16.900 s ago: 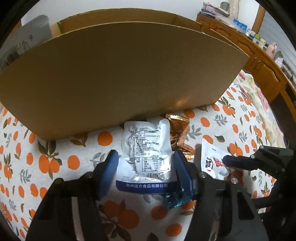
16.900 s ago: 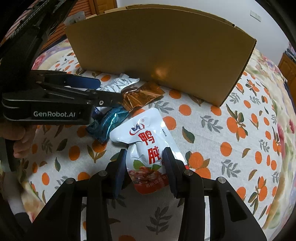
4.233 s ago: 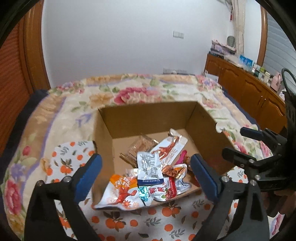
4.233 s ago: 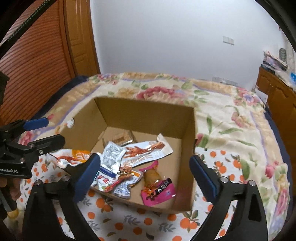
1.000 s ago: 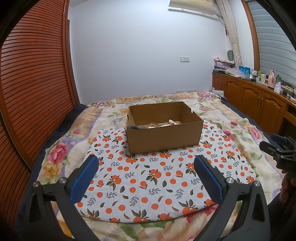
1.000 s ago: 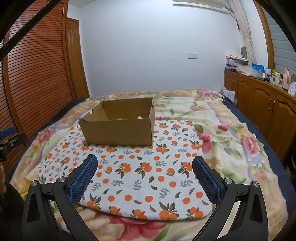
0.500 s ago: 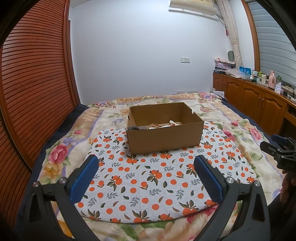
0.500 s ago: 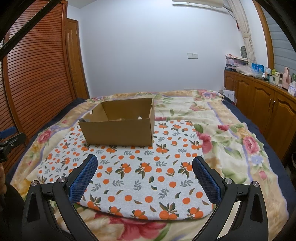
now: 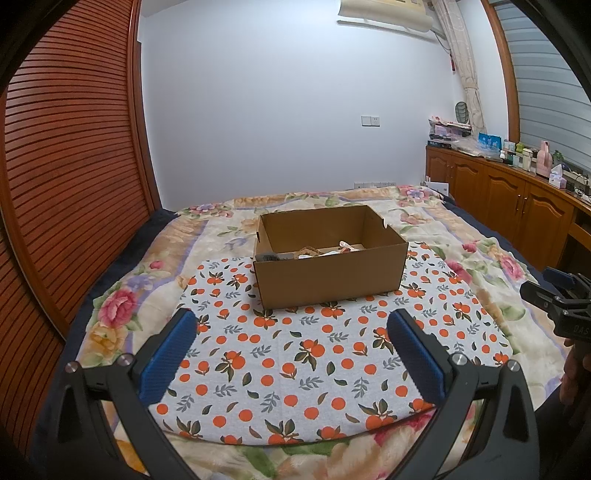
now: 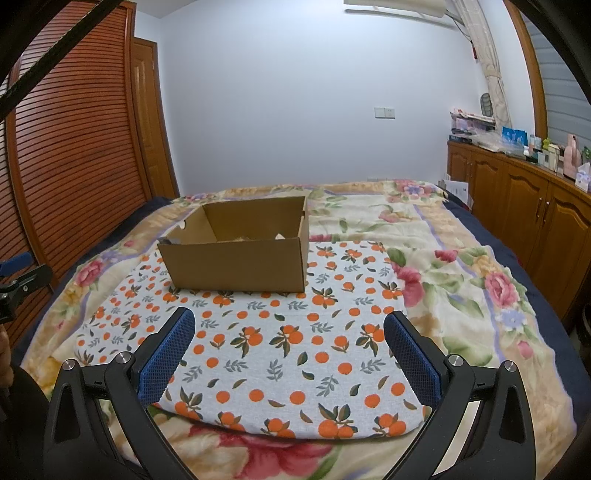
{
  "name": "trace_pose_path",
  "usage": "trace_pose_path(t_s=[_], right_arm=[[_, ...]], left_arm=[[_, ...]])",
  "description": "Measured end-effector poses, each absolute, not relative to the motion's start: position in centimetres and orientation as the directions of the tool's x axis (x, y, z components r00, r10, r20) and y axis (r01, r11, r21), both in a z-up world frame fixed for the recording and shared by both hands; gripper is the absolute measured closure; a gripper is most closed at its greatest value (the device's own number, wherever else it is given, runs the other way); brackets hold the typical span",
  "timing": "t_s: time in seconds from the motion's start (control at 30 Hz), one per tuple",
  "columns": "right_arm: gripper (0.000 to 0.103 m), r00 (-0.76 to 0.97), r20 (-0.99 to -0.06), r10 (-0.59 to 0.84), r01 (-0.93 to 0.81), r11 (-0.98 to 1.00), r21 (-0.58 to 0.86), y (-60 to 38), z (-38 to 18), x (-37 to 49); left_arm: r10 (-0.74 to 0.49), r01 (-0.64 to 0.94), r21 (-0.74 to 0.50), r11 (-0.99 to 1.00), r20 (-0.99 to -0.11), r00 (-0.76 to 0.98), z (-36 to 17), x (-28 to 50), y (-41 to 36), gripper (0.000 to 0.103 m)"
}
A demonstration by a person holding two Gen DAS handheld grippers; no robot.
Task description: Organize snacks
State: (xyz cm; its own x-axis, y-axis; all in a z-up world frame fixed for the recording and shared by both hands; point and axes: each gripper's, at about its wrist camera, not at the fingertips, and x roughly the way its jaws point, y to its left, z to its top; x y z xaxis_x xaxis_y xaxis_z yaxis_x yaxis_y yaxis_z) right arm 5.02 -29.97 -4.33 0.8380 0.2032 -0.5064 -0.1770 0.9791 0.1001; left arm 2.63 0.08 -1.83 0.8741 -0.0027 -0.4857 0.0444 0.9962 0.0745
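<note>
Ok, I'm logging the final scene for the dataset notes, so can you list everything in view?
cardboard box: one, brown, open-topped, on the far part of the orange-print cloth
snack packets: several, only tops visible, inside the box; count unclear
orange-print cloth: one, grey-white with orange fruit, spread on the bed
floral blanket: one, cream with pink flowers, covering the bed
wooden cabinets: brown, along the right wall, small items on top
slatted wooden doors: reddish-brown, left wall
air conditioner: one, white, high on the wall
left hand-held gripper: black, blue pads, open, empty
right hand-held gripper: black, blue pads, open, empty
</note>
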Motion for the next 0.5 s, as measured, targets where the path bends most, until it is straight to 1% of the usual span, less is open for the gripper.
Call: trace_pose_path(t_s=[0.5], right_arm=[[0.000,0.839,-0.505,0.204,-0.178,0.979,0.101,-30.02,-4.38,4.98]], left_arm=[[-0.002,0.044,0.076,0.996,-0.484,0.875,-1.88,2.60,0.06,0.000]])
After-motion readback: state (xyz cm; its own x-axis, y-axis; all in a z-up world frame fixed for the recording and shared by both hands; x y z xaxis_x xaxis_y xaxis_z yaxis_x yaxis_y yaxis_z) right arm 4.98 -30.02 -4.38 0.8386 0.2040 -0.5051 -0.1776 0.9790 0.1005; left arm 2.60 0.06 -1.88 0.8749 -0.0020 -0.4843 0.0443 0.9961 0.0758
